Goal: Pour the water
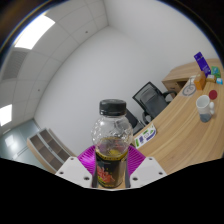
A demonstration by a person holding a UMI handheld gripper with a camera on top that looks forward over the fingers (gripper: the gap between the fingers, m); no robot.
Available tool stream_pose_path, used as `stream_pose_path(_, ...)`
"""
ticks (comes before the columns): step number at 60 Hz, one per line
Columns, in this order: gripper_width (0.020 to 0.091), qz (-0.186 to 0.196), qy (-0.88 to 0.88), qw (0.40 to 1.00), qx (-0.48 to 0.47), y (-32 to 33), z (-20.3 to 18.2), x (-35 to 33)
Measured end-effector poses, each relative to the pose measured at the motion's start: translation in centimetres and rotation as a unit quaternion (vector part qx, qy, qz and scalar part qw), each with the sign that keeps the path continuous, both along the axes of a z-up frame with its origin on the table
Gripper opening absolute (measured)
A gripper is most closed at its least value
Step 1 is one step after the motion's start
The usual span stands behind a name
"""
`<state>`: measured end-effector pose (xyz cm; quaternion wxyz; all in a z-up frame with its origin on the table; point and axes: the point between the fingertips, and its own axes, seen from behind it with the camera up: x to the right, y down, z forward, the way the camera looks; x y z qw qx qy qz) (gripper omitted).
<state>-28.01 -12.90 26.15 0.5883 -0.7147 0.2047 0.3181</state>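
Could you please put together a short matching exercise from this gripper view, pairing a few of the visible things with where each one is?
Things:
1. bottle
2. white cup
3. office chair
4. ceiling light

Places:
A. overhead, above everything else
B. behind the wooden desk, near the wall
C. between the gripper fingers, pressed by both pink pads
D. standing on the desk, beyond the fingers

Pairs: 1-C, 2-D, 3-B, 4-A
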Motion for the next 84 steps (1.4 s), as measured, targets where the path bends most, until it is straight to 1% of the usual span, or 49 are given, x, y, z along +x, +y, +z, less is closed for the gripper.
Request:
stream_pose_path(2,0.0369,0.004,0.05,0.999,0.006,1.0,1.1,1.8)
stream_pose_path(3,0.0369,0.004,0.077,0.997,0.003,1.3,2.5,2.1)
stream_pose_path(9,0.0368,0.022,0.228,0.973,0.012,4.3,3.5,8.1)
stream_pose_path(11,0.0367,0.021,0.274,0.962,0.007,5.1,3.4,10.2)
stream_pose_path(12,0.0368,0.018,0.296,0.955,0.002,5.2,4.2,10.9)
stream_pose_path(19,0.037,0.003,0.419,0.908,-0.012,7.7,1.7,18.4)
stream_pose_path(27,0.0369,-0.021,0.548,0.835,-0.045,9.5,-2.8,23.9)
stream_pose_path(34,0.0367,-0.035,0.614,0.785,-0.072,9.9,-6.5,26.3)
stream_pose_path(39,0.0368,-0.037,0.625,0.775,-0.091,10.6,-8.7,26.7)
stream_pose_path(44,0.0367,-0.03,0.62,0.777,-0.104,10.1,-9.2,26.5)
stream_pose_path(49,0.0367,-0.018,0.593,0.798,-0.108,10.4,-9.2,26.4)
stream_pose_path(54,0.0369,0.0,0.533,0.839,-0.11,10.4,-7.9,26.4)
stream_pose_path(59,0.0369,0.016,0.442,0.892,-0.093,10.6,-5.7,27.5)
stream_pose_path(60,0.0369,0.018,0.424,0.901,-0.088,10.2,-4.6,28.0)
stream_pose_path(65,0.0369,0.016,0.283,0.958,-0.053,10.9,-2.4,30.9)
stream_pose_path(70,0.037,-0.004,0.144,0.989,-0.014,11.2,0.5,35.1)
stream_pose_path(74,0.037,-0.028,0.032,0.999,0.012,11.1,2.4,39.1)
stream_pose_path(80,0.0372,-0.061,-0.139,0.988,0.031,10.7,2.8,44.1)
stream_pose_path(84,0.0372,-0.08,-0.244,0.966,0.025,10.9,1.5,47.1)
